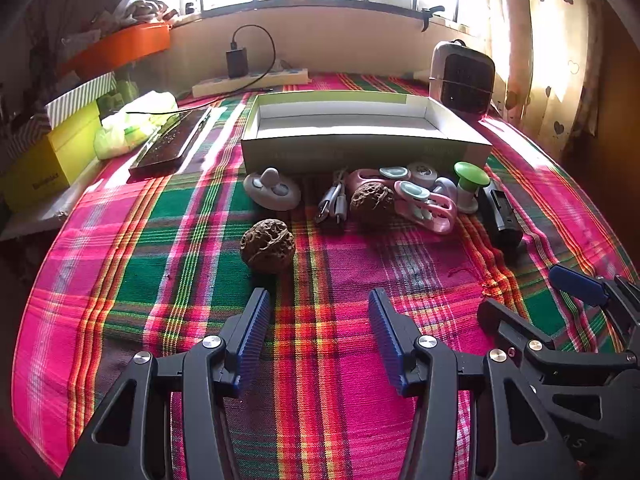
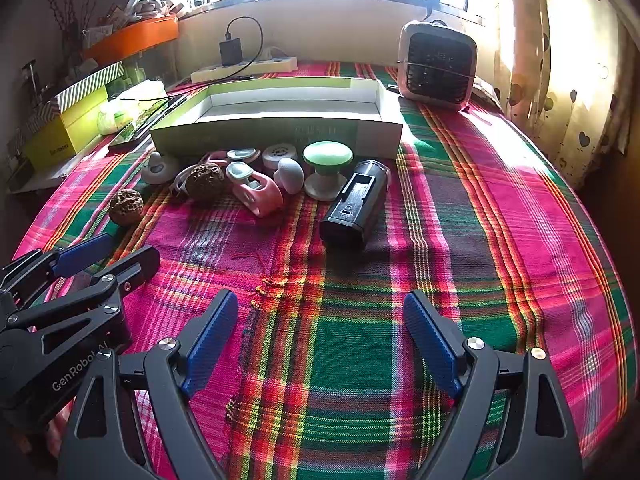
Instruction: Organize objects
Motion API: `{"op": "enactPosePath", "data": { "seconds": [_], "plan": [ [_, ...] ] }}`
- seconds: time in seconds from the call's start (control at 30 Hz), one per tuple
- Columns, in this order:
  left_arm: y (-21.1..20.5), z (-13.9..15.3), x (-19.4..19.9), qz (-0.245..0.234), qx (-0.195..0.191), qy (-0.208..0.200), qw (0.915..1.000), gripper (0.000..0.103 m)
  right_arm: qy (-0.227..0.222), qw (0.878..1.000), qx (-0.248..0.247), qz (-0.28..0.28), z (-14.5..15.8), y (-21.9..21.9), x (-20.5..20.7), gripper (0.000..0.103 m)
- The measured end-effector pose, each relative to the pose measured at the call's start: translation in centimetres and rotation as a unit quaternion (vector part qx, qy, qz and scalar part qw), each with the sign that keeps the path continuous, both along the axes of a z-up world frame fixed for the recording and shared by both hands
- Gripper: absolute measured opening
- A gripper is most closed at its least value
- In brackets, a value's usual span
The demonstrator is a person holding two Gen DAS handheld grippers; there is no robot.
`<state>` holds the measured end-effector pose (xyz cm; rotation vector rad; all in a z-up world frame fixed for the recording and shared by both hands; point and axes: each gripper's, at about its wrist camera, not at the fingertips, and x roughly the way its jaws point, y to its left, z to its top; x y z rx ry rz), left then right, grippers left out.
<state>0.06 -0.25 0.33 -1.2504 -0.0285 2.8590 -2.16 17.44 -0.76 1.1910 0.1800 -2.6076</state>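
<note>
On the plaid-covered desk, a black battery pack lies just before the empty box, the right gripper open-jawed.

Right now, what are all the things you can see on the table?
box: 1, white and green, open, mid-table
walnuts: 2, brown, one apart at the left, one in the pile
round case: 1, white, left of pile
cable: 1, grey, in pile
pink clip: 1, pink, in pile
green-topped knob: 1, green and white, right of pile
black battery: 1, black, right end
small fan: 1, beige, far right
power strip: 1, cream, by the wall
tablecloth: 1, plaid
left tool: 1, black and blue, open
right tool: 1, black and blue, open
</note>
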Motion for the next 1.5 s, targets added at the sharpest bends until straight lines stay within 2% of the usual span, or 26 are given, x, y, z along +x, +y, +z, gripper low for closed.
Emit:
{"op": "enactPosePath", "data": {
  "seconds": [0.23,0.43,0.7,0.83,0.97,1.1,1.5],
  "plan": [
    [-0.9,0.4,-0.4,-0.026,0.01,0.0,0.9996,0.049,0.001,1.0,-0.01,-0.002,0.5,0.7,-0.7,0.085],
    [-2.2,0.4,-0.6,-0.042,0.04,-0.004,0.9983,0.049,-0.005,1.0,-0.007,-0.018,0.4,1.7,-1.6,0.085],
    [-4.6,0.2,-1.4,-0.013,0.062,-0.002,0.998,0.049,-0.017,0.999,0.002,-0.027,0.3,2.1,-3.6,0.085],
    [-5.4,0.2,-2.7,0.004,0.056,-0.007,0.9984,0.049,-0.022,0.999,0.007,-0.024,0.2,2.0,-4.6,0.085],
    [-4.9,0.0,-3.5,-0.004,0.026,-0.012,0.9996,0.049,-0.026,0.999,0.009,-0.024,0.2,1.9,-5.4,0.085],
    [-4.8,0.0,-4.1,-0.004,0.019,-0.014,0.9997,0.049,-0.027,0.999,0.007,-0.028,0.2,2.0,-6.1,0.085],
    [-5.3,0.1,-4.6,-0.007,0.038,-0.016,0.9991,0.049,-0.03,0.998,0.009,-0.047,0.2,2.0,-8.1,0.08]
  ]
}}
